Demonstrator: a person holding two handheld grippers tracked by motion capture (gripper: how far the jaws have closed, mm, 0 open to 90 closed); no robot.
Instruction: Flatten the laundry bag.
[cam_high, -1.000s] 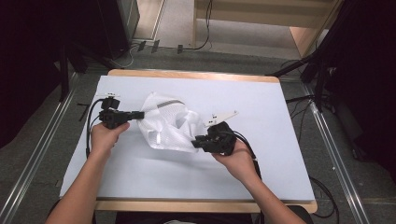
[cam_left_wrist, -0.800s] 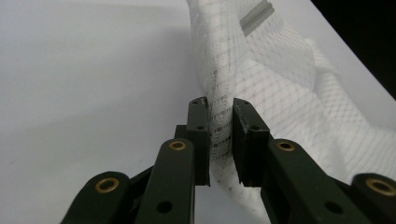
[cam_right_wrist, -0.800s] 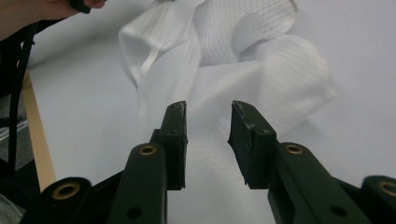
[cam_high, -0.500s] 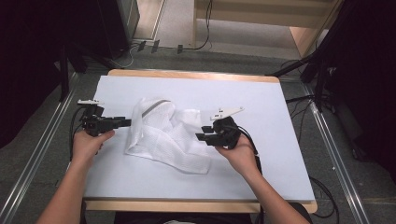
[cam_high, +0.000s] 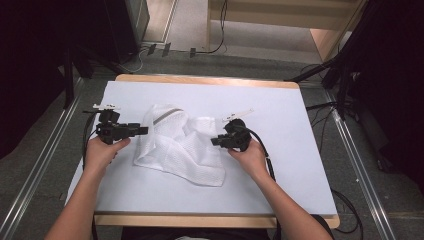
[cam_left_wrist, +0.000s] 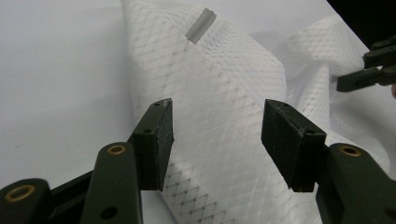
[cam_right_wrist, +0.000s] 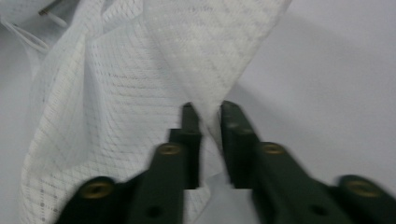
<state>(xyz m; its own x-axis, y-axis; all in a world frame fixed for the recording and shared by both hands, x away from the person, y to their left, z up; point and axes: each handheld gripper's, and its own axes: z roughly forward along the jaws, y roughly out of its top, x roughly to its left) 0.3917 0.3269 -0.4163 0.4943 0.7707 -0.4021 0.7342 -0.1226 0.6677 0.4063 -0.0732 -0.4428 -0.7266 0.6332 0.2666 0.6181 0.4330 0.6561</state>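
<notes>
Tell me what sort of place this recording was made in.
Probably a lab or workshop set up for recording. A small table with a white top stands on a grey floor, black curtains hang at both sides, and cables trail across the floor behind.

Both forearms come in from the near edge of the table (cam_high: 300, 115). The left hand (cam_high: 102, 152) holds the left gripper (cam_high: 142, 130) near the table's left edge, level and pointing toward the middle; its jaws have just been opening and stand wide apart, gripping nothing. The right hand (cam_high: 250, 156) holds the right gripper (cam_high: 214, 142) right of the table's middle, pointing left toward the other; its jaws have just been closing and now pinch a fold of the white mesh cloth (cam_high: 180, 147).
</notes>
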